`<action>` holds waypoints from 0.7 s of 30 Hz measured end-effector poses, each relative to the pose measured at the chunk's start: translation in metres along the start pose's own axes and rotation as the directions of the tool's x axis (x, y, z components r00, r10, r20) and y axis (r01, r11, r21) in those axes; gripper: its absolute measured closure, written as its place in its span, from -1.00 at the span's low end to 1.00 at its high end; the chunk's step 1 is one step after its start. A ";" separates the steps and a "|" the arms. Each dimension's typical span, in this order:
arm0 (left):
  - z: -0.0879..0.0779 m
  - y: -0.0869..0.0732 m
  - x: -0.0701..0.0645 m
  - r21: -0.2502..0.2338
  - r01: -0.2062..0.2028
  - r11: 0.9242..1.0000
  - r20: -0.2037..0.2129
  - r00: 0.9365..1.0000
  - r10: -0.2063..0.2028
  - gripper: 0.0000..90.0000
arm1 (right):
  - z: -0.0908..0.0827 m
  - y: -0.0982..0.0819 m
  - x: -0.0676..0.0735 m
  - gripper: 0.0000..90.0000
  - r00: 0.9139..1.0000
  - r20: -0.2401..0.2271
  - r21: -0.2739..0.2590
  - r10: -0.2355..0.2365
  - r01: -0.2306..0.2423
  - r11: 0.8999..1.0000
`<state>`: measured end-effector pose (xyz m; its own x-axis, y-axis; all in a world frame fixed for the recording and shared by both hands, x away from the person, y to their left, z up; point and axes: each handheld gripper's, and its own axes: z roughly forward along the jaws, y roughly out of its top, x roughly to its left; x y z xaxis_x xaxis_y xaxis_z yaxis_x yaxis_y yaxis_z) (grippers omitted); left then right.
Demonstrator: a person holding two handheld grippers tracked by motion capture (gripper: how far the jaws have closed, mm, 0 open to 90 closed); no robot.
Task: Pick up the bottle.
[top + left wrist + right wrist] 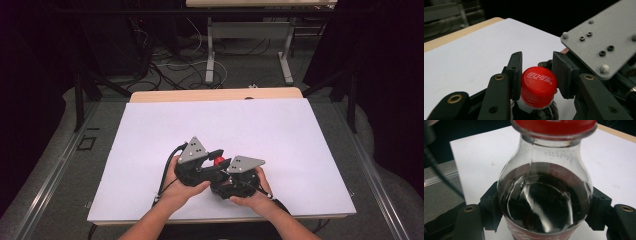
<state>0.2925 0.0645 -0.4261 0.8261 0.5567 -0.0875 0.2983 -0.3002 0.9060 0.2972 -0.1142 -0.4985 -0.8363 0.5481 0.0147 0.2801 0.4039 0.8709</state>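
- We hold a cola bottle (pixel 544 202) between the two grippers, low over the white sheet (pixel 280 130) near the table's front edge.
- Our right gripper (pixel 541 216) is clamped on the bottle's body just below the shoulder; its two black jaws press the clear plastic on both sides, with dark drink visible inside.
- Our left gripper (pixel 537 75) comes in over the top, and its pads are closed around the red cap (pixel 538 86), which carries white lettering.
- The cap sits fully down on the neck, its ring below it, so we judge that it is not yet unscrewed.
- Done so far, as we judge it: bottle steadied, cap gripped. Left to do: twist the cap loose and lift it off.
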 end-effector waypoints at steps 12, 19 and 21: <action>-0.018 0.007 0.013 0.006 0.001 1.000 0.084 0.996 -0.001 0.01 | -0.003 0.000 -0.004 -0.34 0.999 -0.032 -0.003 0.012 -0.012 1.000; -0.017 0.008 0.029 0.048 -0.031 0.998 0.217 0.976 0.020 0.10 | -0.003 0.001 -0.001 -0.34 0.998 -0.058 -0.018 -0.009 0.008 1.000; -0.015 0.007 0.031 0.060 -0.032 0.998 0.255 0.967 0.015 0.14 | -0.004 0.001 0.000 -0.34 0.998 -0.070 -0.013 -0.011 0.010 1.000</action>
<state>0.3130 0.0916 -0.4158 0.9253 0.3359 -0.1762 0.2999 -0.3635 0.8820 0.2959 -0.1161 -0.4955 -0.8701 0.4913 0.0398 0.2658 0.3997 0.8773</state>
